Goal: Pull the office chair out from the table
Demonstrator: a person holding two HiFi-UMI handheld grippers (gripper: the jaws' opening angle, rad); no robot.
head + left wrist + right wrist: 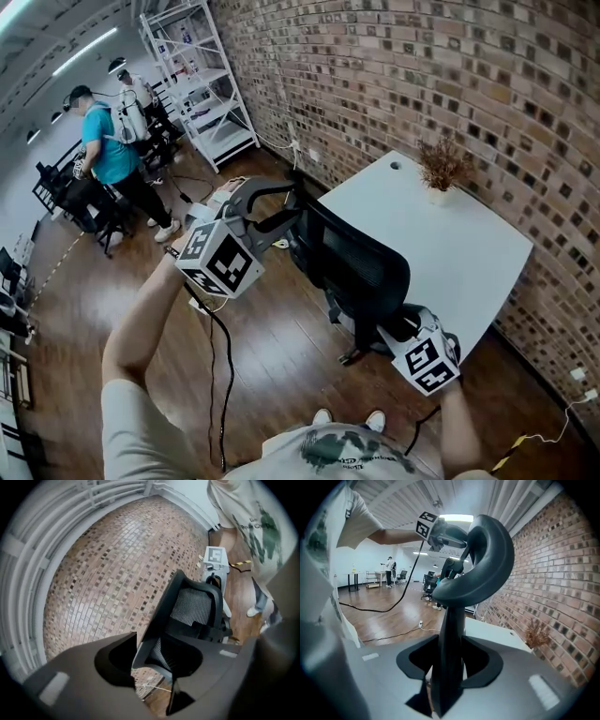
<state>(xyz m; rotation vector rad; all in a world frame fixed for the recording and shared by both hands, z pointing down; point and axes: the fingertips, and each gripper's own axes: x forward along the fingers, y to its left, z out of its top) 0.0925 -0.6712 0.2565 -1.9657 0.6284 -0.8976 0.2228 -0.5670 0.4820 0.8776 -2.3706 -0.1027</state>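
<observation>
L gripper (pixel 289 204): jaws apart, office chair (pixel 361 267) back edge between, no grip | R gripper (pixel 447 660): jaws clamped on armrest post (pixel 449 620)

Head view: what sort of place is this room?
Likely an office or lab workspace: a white table against a brick wall, a black mesh office chair at it, and white metal shelving further back.

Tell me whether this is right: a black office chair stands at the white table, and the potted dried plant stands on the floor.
One thing is wrong: the potted dried plant stands on the white table, not on the floor, as the head view shows. The black office chair does stand at that table.
</observation>
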